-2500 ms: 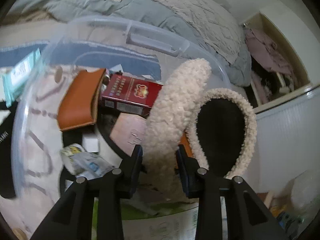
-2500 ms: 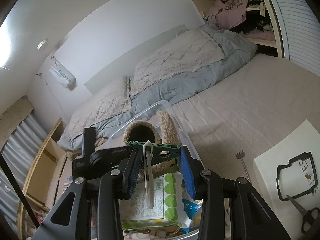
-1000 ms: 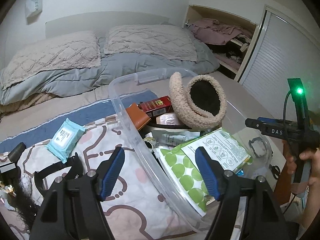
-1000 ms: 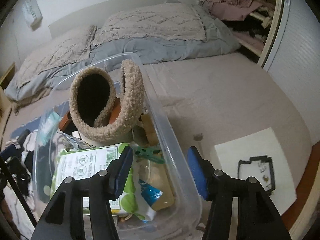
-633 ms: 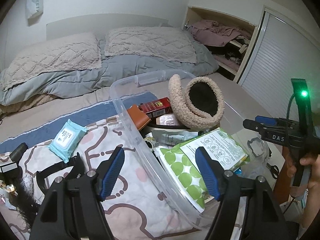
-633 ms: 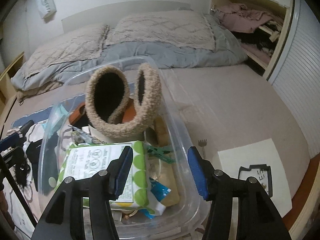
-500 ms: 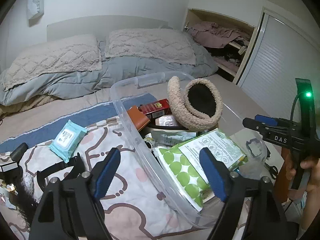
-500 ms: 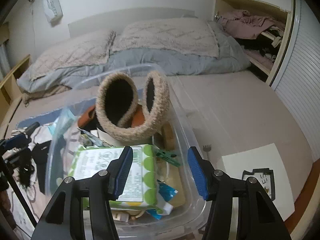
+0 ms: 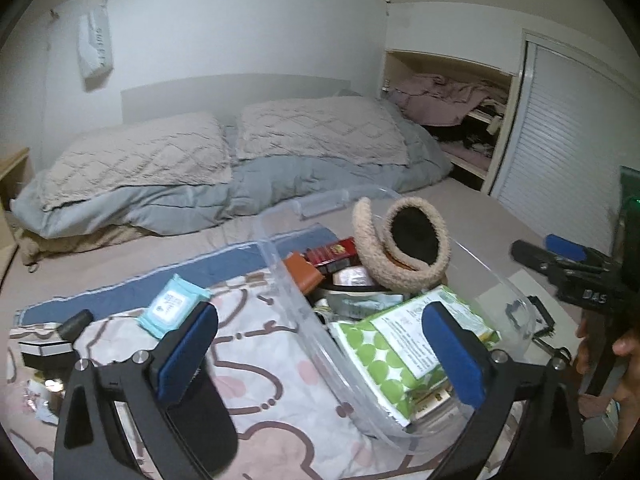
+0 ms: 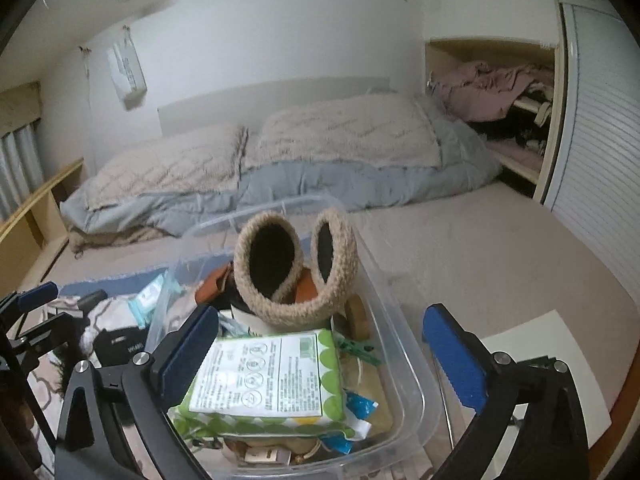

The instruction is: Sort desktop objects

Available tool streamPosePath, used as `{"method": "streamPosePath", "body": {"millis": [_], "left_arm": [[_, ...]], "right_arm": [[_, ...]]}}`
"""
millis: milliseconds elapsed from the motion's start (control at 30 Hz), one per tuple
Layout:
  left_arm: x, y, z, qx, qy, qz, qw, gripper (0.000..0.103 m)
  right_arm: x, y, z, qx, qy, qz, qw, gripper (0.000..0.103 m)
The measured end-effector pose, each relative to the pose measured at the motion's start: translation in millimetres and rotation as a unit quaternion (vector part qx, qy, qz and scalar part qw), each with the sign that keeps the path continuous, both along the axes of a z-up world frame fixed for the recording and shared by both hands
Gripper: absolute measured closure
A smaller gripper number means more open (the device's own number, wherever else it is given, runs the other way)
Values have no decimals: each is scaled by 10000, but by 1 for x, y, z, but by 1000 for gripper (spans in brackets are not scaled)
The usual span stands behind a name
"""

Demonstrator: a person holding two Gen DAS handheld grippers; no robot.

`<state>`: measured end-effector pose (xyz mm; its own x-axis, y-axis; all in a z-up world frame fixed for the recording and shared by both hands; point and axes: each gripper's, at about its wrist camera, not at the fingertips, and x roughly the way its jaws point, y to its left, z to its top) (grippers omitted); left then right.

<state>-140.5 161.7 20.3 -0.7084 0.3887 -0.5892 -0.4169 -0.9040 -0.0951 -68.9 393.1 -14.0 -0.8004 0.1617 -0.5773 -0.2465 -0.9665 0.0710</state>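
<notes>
Both tools are now empty and their jaws are opening wide: the left tool [image 9: 320,354] let go of the earmuffs [image 9: 400,248], the right tool [image 10: 320,354] of the green clip [image 10: 356,350]. Both things now lie in the bin [image 10: 412,396], the earmuffs at its 12 o'clock end, the clip at 3 o'clock beside the green pack [image 10: 264,380]. Both tools have pulled back and up from the bin. That step looks done. Still outside at the bin's 9 o'clock: the wipes [image 9: 172,306] and dark bits on the bed sheet [image 9: 260,360], likely next.
</notes>
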Motion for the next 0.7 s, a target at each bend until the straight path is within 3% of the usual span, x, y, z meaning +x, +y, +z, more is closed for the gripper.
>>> {"method": "streamPosePath", "body": {"millis": [300, 700], "left_arm": [[10, -21, 12, 53, 228, 322, 9992, 0], [23, -59, 24, 52, 376, 718, 9967, 0]], "right_arm": [[20, 5, 14, -8, 539, -29, 9985, 0], [32, -6, 16, 152, 628, 175, 9978, 0]]}}
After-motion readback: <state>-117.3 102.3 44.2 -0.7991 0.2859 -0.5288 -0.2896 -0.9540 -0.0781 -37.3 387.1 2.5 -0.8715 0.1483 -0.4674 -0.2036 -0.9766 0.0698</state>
